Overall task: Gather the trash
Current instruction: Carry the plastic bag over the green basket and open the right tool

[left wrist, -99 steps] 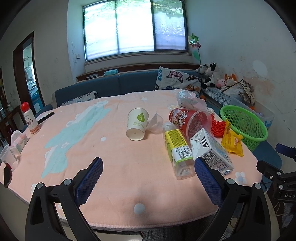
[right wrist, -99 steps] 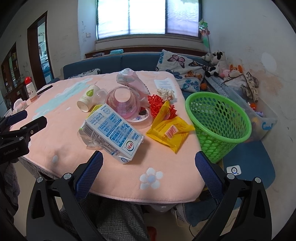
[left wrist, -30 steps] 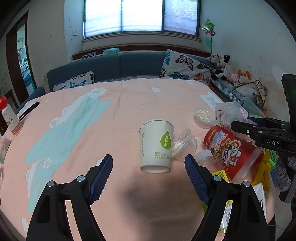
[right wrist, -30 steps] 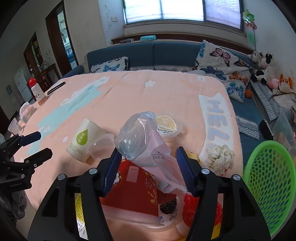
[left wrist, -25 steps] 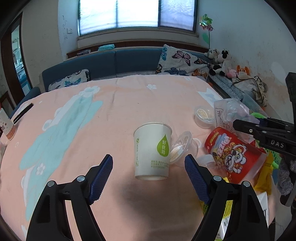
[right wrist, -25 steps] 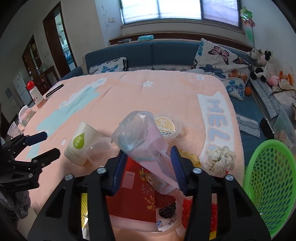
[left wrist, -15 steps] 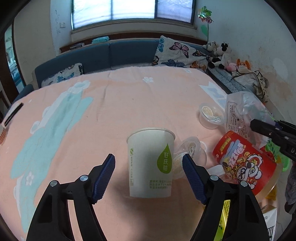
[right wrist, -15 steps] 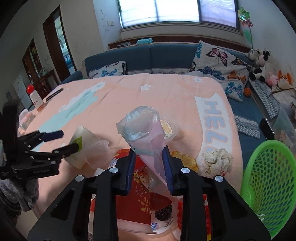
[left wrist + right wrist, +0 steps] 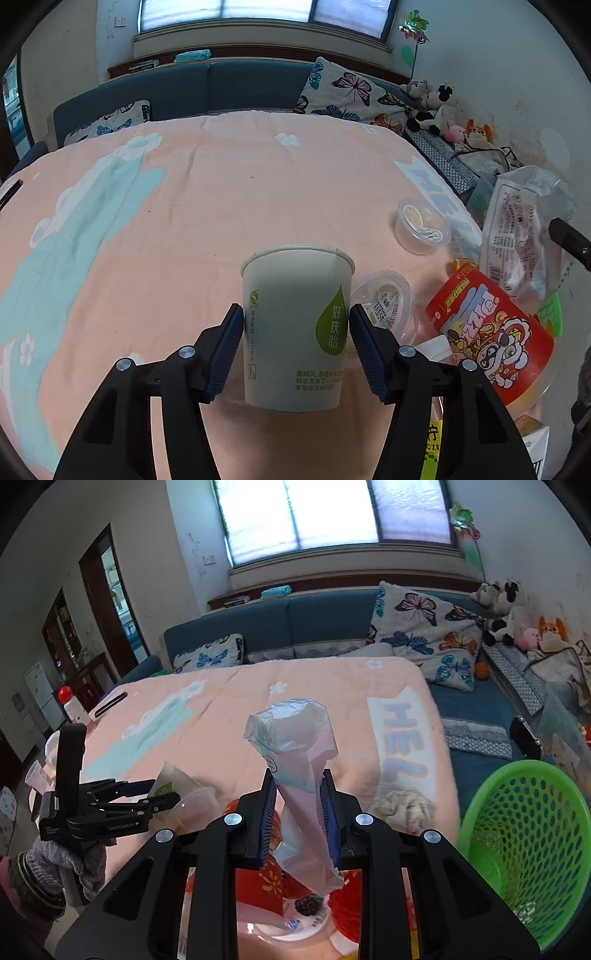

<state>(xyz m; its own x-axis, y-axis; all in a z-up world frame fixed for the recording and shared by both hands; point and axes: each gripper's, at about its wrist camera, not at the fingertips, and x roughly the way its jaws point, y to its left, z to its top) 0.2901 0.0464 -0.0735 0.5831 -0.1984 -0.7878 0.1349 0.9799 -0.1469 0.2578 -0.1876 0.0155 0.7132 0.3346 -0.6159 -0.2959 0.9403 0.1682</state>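
Only the right wrist view shows the green basket [image 9: 524, 845]. Left gripper [image 9: 295, 332] pinches the paper cup [image 9: 295, 325] between its pads; right gripper [image 9: 298, 812] pinches the plastic bag [image 9: 295, 760].

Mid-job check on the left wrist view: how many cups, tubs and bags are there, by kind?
paper cup: 1, between the jaws of the left gripper
clear plastic tubs: 2
red snack tub: 1
plastic bag: 1, clamped by the right gripper
Total: 5
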